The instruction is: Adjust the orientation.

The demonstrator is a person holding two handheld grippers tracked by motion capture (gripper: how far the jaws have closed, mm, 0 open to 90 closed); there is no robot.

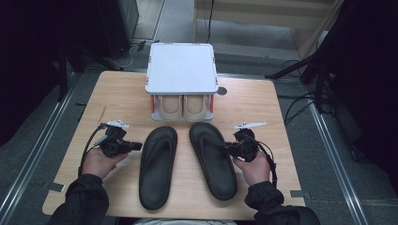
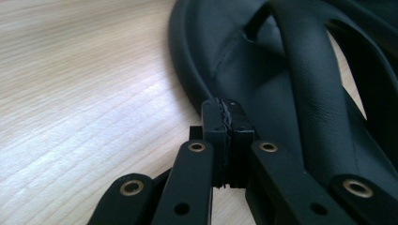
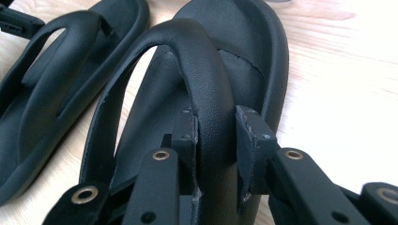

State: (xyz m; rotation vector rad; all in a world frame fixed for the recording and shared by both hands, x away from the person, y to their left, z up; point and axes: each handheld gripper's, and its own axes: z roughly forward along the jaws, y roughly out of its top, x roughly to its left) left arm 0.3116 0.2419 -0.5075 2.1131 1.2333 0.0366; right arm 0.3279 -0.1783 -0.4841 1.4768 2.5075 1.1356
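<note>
Black flip-flops, two, laid side by side, toes away from the person, on one pale wooden table point(image 1: 263, 108): left flip-flop point(image 1: 157, 165) and right flip-flop point(image 1: 213, 159), near each other, not touching. White shoe rack point(image 1: 181, 68), one, at the far edge of the table just beyond the toes, with two beige shoes point(image 1: 182, 107) paired on its lower shelf. Hand-held grippers, two. Left gripper point(image 2: 227, 121) clenched with nothing between the jaws, tips just beside the outer rim of the left flip-flop, over bare wood; whether touching the rim, not discernible. Right gripper point(image 3: 217, 136) part-way closed astride the outer strap point(image 3: 206, 89) of the right flip-flop, one pad either side; left pad against the strap, slight gap apparent at the right pad, so firm grasp not confirmed. Hands, two, in dark sleeves, entered from the near edge. Grey floor and dark stands around the table.
</note>
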